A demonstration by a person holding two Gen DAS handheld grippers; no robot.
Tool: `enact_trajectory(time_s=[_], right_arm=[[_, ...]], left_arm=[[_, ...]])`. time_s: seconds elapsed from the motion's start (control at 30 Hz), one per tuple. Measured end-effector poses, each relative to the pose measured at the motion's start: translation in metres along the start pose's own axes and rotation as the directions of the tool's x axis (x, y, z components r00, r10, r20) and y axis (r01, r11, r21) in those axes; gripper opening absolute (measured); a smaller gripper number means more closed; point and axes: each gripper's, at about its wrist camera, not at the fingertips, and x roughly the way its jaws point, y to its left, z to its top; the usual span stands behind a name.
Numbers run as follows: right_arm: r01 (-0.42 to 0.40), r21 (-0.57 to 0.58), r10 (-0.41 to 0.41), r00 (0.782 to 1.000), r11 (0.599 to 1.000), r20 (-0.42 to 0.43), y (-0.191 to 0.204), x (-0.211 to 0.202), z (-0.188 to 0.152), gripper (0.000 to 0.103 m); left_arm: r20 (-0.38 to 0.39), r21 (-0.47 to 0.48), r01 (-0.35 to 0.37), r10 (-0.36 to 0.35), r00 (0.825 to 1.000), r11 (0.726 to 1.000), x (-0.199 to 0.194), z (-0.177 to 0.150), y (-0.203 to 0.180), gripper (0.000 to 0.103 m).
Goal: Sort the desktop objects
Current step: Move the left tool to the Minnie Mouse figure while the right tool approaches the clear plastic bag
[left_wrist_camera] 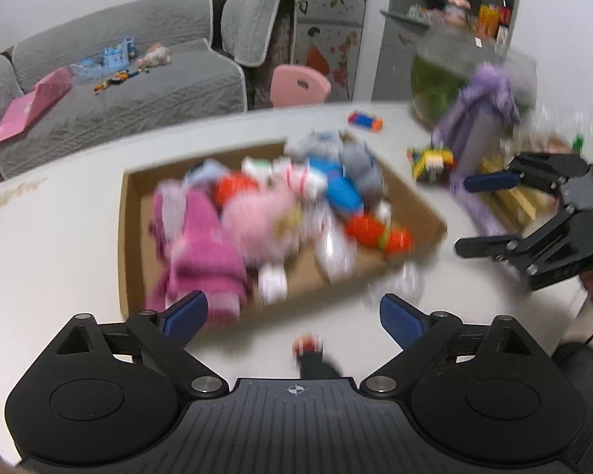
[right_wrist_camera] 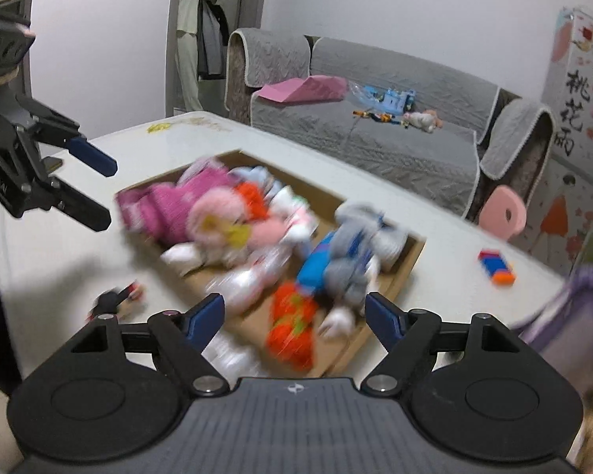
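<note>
1. We see a shallow cardboard box (left_wrist_camera: pixel 132 213) lying on the white table (left_wrist_camera: pixel 59 245), near its middle, piled with soft toys that are blurred in both views.
2. In the box, a magenta knitted toy (left_wrist_camera: pixel 201 252) lies at the end nearest the left gripper (left_wrist_camera: pixel 294 318), with a pale pink plush (left_wrist_camera: pixel 257 221) touching it.
3. A grey and blue plush (right_wrist_camera: pixel 352 252) leans on the box's far rim, and an orange toy (right_wrist_camera: pixel 292 328) lies at the end nearest the right gripper (right_wrist_camera: pixel 294 316).
4. The left gripper stands wide open over the box's near rim, with nothing between its blue pads (left_wrist_camera: pixel 187 314).
5. The right gripper is also spread apart and holds nothing; its pads (right_wrist_camera: pixel 207 316) frame the box without touching it.
6. A small black and red toy (left_wrist_camera: pixel 310 349) lies on the table just outside the box, beside the left gripper.
7. A small block toy in red, blue and orange (right_wrist_camera: pixel 496 266) sits well apart toward the table's far edge.
8. A purple cloth item (left_wrist_camera: pixel 478 130) stands blurred near the table's right corner.
</note>
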Motion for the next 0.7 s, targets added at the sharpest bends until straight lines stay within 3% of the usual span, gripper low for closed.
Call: enact_trajectory(time_s=[0.2, 0.43, 0.7], right_arm=[[0.006, 0.117, -0.002, 1.0, 0.993, -0.03, 0.023, 0.008, -0.029, 0.077], [0.057, 0.245, -0.041, 0.997, 0.968, -0.071, 0.031, 0.028, -0.039, 0.081], [0.094, 0.317, -0.074, 0.994, 0.944, -0.076, 0.034, 0.039, -0.048, 0.082]], left_arm=[[-0.081, -0.028, 0.015, -0.018, 0.997, 1.0, 0.029, -0.043, -0.009, 0.097], [-0.066, -0.031, -0.025, 0.023, 0.998, 0.999, 0.043, -0.047, -0.016, 0.098], [-0.051, 0.002, -0.065, 0.065, 0.997, 0.998, 0.055, -0.047, -0.028, 0.101]])
